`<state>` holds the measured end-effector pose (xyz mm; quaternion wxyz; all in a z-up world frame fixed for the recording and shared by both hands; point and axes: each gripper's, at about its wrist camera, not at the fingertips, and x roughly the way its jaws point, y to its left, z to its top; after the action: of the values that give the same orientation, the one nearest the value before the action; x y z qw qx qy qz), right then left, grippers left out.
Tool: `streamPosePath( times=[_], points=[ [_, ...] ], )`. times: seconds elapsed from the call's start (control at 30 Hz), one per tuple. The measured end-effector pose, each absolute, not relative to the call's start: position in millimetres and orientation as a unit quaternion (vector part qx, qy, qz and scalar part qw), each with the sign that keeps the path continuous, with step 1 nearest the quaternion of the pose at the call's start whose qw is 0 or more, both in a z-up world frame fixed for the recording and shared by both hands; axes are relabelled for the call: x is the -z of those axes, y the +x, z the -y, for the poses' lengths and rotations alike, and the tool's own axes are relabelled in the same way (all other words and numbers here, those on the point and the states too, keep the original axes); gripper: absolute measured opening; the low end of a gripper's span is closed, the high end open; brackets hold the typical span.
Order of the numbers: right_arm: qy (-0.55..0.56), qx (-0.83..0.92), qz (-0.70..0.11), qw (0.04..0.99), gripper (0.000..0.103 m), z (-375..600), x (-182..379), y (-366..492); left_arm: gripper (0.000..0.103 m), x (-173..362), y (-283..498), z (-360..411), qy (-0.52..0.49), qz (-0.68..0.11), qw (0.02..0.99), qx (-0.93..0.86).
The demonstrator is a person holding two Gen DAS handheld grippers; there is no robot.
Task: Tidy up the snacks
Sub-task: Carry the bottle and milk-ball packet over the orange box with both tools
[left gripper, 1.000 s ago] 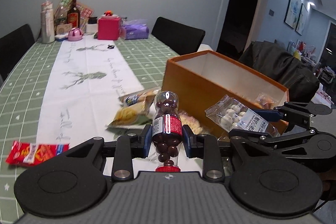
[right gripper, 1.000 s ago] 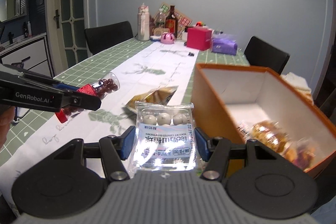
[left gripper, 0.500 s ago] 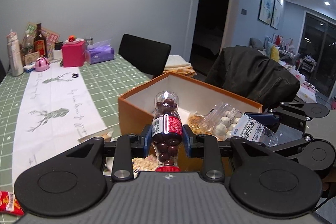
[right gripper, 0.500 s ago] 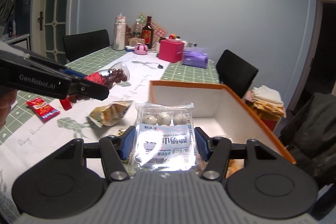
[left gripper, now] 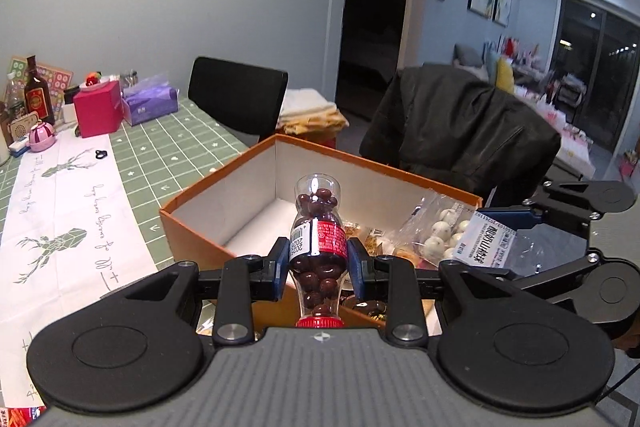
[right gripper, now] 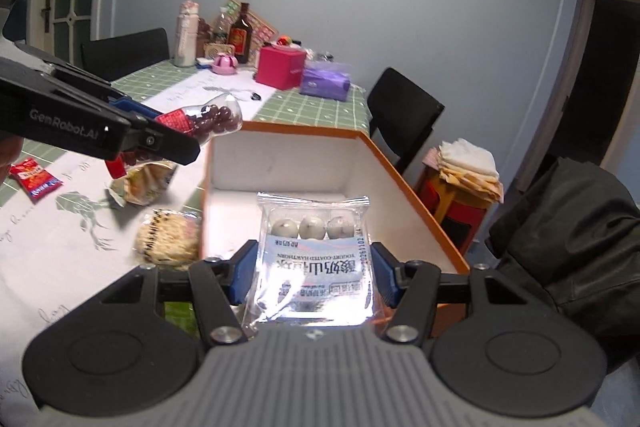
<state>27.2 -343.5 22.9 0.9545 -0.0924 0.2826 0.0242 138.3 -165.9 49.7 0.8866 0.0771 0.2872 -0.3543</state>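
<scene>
Snacks are mid-delivery: left gripper [left gripper: 319,263] clamps a chocolate-bean bottle [left gripper: 318,243], right gripper [right gripper: 310,273] a yogurt-hawthorn packet [right gripper: 316,259], both above the orange box [right gripper: 412,195], so next comes lowering and releasing inside.

Hawthorn packet [right gripper: 316,259] over orange box [right gripper: 412,195]
</scene>
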Motion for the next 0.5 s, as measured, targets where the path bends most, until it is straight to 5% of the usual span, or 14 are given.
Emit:
streamPosePath(
  times=[0.5],
  points=[
    [-0.079, -0.054, -0.353, 0.931, 0.058, 364, -8, 84, 0.034, -27, 188, 230, 0.182, -0.364, 0.853, 0.327]
  ],
)
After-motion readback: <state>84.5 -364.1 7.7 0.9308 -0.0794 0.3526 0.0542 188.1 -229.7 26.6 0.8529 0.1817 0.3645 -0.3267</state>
